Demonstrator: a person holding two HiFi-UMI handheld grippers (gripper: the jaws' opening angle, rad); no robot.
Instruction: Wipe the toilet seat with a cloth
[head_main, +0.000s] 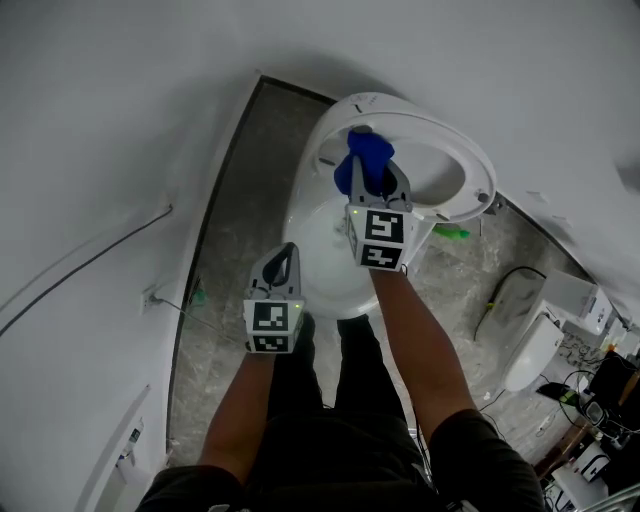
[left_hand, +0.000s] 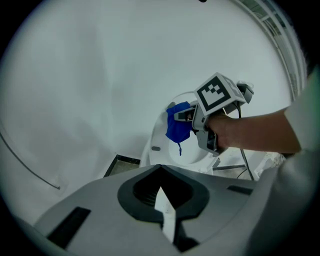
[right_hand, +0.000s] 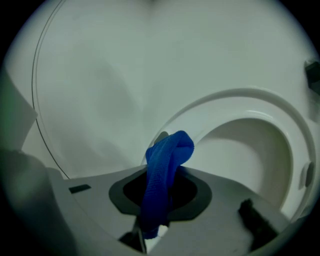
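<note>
The white toilet (head_main: 318, 240) stands against the wall with its seat ring (head_main: 472, 168) tilted up behind the bowl. My right gripper (head_main: 376, 190) is shut on a bunched blue cloth (head_main: 362, 158) and hangs over the back left of the bowl. In the right gripper view the cloth (right_hand: 162, 170) sticks up from between the jaws (right_hand: 152, 220), in front of the seat rim (right_hand: 220, 107). My left gripper (head_main: 286, 256) hovers lower left, near the bowl's front edge, shut with nothing in it. The left gripper view shows its closed jaws (left_hand: 161, 197), the right gripper (left_hand: 210, 112) and the cloth (left_hand: 177, 127).
Grey tiled floor (head_main: 225, 210) runs along the toilet's left side. A green object (head_main: 452, 232) lies on the floor to the right of the bowl. Further right are a black cable (head_main: 505, 285) and a white appliance (head_main: 530, 350). A thin wire (head_main: 90, 260) runs along the left wall.
</note>
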